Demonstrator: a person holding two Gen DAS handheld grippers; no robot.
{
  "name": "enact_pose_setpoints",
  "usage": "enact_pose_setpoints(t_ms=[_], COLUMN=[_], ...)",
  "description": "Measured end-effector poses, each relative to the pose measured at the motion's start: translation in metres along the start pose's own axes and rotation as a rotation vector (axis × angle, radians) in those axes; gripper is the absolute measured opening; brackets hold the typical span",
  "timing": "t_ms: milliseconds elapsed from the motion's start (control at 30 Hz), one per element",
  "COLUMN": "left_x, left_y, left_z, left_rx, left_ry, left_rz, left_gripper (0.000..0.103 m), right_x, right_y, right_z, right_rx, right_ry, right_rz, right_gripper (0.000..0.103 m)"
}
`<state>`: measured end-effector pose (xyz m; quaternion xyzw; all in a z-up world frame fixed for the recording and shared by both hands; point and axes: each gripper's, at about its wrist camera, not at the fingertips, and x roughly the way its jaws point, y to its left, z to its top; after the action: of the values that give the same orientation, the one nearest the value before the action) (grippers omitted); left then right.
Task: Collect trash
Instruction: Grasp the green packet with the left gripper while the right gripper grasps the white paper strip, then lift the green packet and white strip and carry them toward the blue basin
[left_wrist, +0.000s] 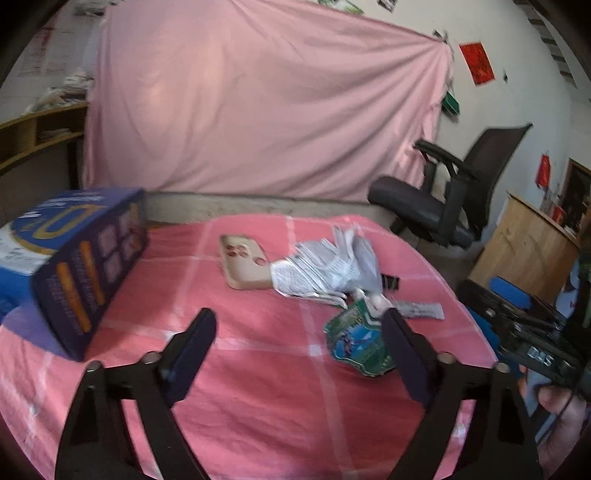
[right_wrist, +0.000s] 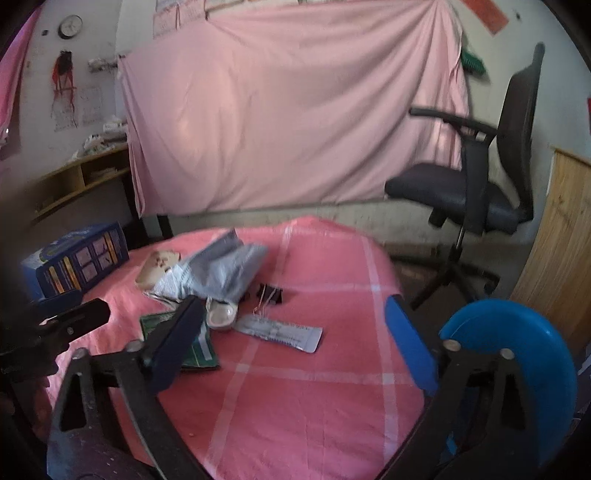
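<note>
Hovering low over the near edge of the bench (left_wrist: 258, 387), left hand-held gripper (left_wrist: 299, 336) is spread wide, nothing between its fingers. Right hand-held gripper (right_wrist: 295, 321) likewise released, jaws wide apart and empty, over the near right part of the bench (right_wrist: 295, 406).

Bench carries a pink cloth with pale stripes. Trash sits in a loose cluster toward the middle: crumpled printed paper (left_wrist: 325, 266) (right_wrist: 218, 269), green snack wrapper (left_wrist: 358, 343) (right_wrist: 199, 350) nearer the front edge, flat silver sachet (left_wrist: 421, 308) (right_wrist: 284, 332) just beside it on the right. Left gripper's right finger partly covers the green wrapper in the left wrist view (contact unclear). Small pale object (right_wrist: 221, 314) lies between paper and sachet.

Beige phone case (left_wrist: 243, 266) (right_wrist: 159, 267) touches the paper's left side. Black binder clip (right_wrist: 269, 293) behind the sachet. Blue box (left_wrist: 88, 266) (right_wrist: 74, 262) at the far left edge. Blue disc (right_wrist: 524, 354) is past the right edge, next to the right gripper. Office chair (right_wrist: 480, 192) and pink sheet (right_wrist: 288, 110) beyond the far edge.
</note>
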<state>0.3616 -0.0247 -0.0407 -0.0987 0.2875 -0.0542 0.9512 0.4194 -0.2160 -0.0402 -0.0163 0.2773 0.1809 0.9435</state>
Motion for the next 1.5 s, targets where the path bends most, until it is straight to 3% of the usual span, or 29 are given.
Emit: enact_pose_setpoints(t_ms=[67, 167, 233, 400, 600, 767, 933, 1267, 1500], left_x=[0.008, 0.022, 0.03, 0.042, 0.046, 0.041, 0.027, 0.0, -0.035], left_y=[-0.002, -0.003, -0.002, 0.001, -0.001, -0.003, 0.0, 0.009, -0.006], left_z=[0.002, 0.005, 0.007, 0.008, 0.007, 0.006, 0.003, -0.007, -0.006], left_rx=[0.006, 0.0, -0.011, -0.047, -0.029, -0.023, -0.016, -0.043, -0.008], left_ry=[0.035, 0.091, 0.128, 0.187, 0.224, 0.223, 0.213, 0.194, 0.093], left_rz=[-0.025, -0.056, -0.066, -0.068, -0.092, -0.072, -0.033, 0.015, 0.018], left_gripper=[0.064, 0.052, 0.047, 0.046, 0.021, 0.007, 0.003, 0.0, 0.0], right_x=[0.011, 0.029, 0.039, 0.064, 0.071, 0.059, 0.05, 0.035, 0.011], right_y=[-0.001, -0.004, -0.008, -0.017, -0.018, -0.012, -0.003, 0.026, 0.028], right_z=[0.0, 0.0, 0.0, 0.001, 0.001, -0.005, -0.012, -0.023, -0.031], right_rx=[0.002, 0.016, 0.036, 0.07, 0.055, -0.014, -0.06, -0.183, -0.15], right_ry=[0.045, 0.112, 0.159, 0.25, 0.284, 0.296, 0.308, 0.304, 0.253], right_rz=[0.0, 0.023, 0.043, 0.123, 0.167, 0.166, 0.166, 0.086, 0.068], right_gripper=[0.102, 0.09, 0.084, 0.082, 0.081, 0.067, 0.053, 0.047, 0.046])
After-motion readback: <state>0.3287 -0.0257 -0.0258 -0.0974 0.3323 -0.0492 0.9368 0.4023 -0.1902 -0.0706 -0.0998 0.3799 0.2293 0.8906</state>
